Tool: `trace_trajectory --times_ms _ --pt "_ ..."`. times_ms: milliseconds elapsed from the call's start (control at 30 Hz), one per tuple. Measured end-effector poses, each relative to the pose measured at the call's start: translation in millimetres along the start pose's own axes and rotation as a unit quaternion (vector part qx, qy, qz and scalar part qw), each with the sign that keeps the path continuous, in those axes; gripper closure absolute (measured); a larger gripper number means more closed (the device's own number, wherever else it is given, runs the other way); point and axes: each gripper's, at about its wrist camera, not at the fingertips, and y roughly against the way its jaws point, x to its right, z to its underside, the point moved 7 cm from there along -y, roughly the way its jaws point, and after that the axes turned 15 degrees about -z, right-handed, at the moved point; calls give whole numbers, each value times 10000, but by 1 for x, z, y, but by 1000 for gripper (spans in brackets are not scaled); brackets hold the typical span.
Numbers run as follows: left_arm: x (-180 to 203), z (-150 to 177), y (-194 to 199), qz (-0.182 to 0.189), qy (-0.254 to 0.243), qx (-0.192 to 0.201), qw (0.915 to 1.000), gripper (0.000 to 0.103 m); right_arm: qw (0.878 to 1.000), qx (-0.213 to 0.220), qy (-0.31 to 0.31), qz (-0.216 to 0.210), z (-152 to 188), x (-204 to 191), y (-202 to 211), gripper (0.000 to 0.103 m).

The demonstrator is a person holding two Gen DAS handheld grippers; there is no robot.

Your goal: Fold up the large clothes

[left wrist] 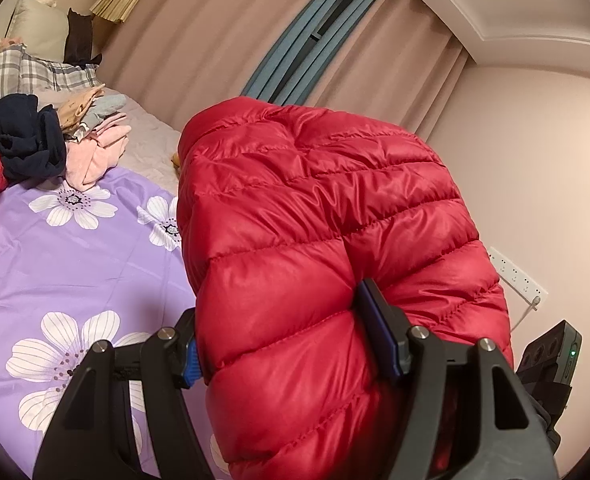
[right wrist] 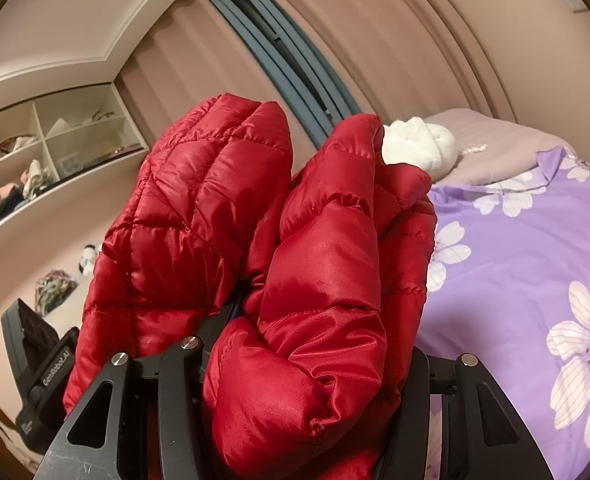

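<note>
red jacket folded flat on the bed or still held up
Held up, not folded flat. The jacket bulges between the left gripper fingers, and bunches in the right gripper, above the bed.

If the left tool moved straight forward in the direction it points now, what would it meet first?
The red down jacket that the left tool grips fills its path. Beyond it, probably the pink curtain, though depth is unclear.
</note>
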Motion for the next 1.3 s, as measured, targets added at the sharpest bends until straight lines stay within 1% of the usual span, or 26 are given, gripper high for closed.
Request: trace_trajectory --times_ms 200,467,800,1067,1167,1300 --pt "0 -2 -2 76 -10 42 10000 36 10000 49 62 -7 -4 -2 3 51" --pt "-3 -3 -7 35 -14 51 10000 36 9999 28 91 -43 -1 -1 3 51" --pt "-8 -1 -30 -199 -114 -13 9997 36 9998 -66 -64 -190 4 1 7 51" --pt "-26 -5 -70 -482 -78 -110 9987 36 9990 -315 -182 -266 4 4 -7 51" --pt "-37 -9 -93 -605 -62 -176 9980 36 9984 -453 -207 -268 4 10 -32 51" --pt "-51 -9 -131 -862 -58 -332 9957 36 9975 -667 -200 -88 9 22 -63 51"
